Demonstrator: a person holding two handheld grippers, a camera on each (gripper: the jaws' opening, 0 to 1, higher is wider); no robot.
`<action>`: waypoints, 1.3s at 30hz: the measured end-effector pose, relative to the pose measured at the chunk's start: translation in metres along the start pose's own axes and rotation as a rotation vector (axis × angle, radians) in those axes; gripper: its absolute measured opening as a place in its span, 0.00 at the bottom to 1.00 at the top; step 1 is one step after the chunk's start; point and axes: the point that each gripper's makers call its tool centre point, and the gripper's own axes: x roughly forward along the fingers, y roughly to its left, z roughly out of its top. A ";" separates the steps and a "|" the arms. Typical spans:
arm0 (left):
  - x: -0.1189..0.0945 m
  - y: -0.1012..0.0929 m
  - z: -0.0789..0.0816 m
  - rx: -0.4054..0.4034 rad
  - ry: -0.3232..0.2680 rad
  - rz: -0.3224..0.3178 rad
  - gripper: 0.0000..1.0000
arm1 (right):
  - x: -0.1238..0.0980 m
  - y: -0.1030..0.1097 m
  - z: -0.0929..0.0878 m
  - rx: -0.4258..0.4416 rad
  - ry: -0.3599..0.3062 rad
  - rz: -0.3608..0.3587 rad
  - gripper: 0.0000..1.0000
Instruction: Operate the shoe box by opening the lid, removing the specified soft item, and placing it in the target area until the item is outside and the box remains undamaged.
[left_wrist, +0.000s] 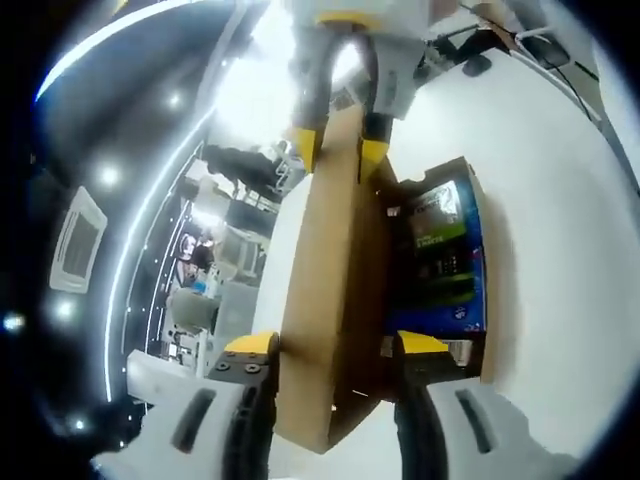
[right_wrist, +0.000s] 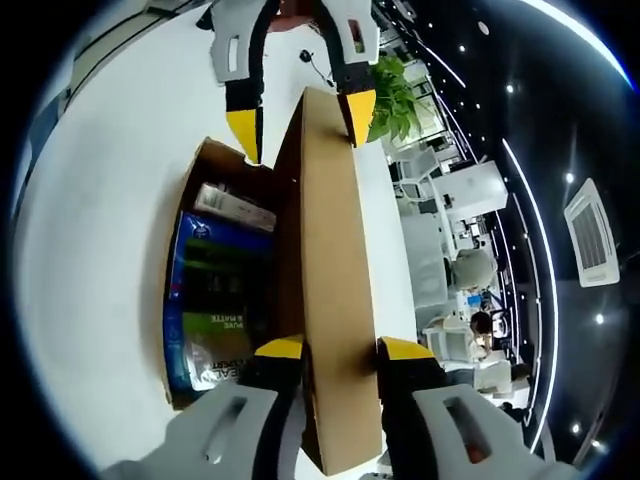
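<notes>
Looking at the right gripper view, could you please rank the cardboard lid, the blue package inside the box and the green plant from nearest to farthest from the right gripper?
1. Cardboard lid: between the right gripper's jaws.
2. Blue package: inside the box, left of the lid.
3. Green plant: beyond the lid's far end, upper right.

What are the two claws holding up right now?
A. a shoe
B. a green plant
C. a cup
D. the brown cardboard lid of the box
D: the left claw and the right claw each grip an end of the raised brown cardboard lid, and the open box beside it shows a blue and green packet inside.
</notes>
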 end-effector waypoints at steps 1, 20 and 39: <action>-0.006 0.002 0.001 -0.006 -0.005 0.001 0.28 | 0.000 0.000 0.000 -0.003 0.002 0.005 0.25; -0.031 -0.089 -0.037 -0.252 0.025 -0.317 0.46 | 0.000 0.001 0.000 0.016 0.006 0.012 0.26; 0.023 -0.140 -0.048 -0.180 0.042 -0.531 0.34 | 0.001 0.001 0.000 0.038 0.005 0.025 0.26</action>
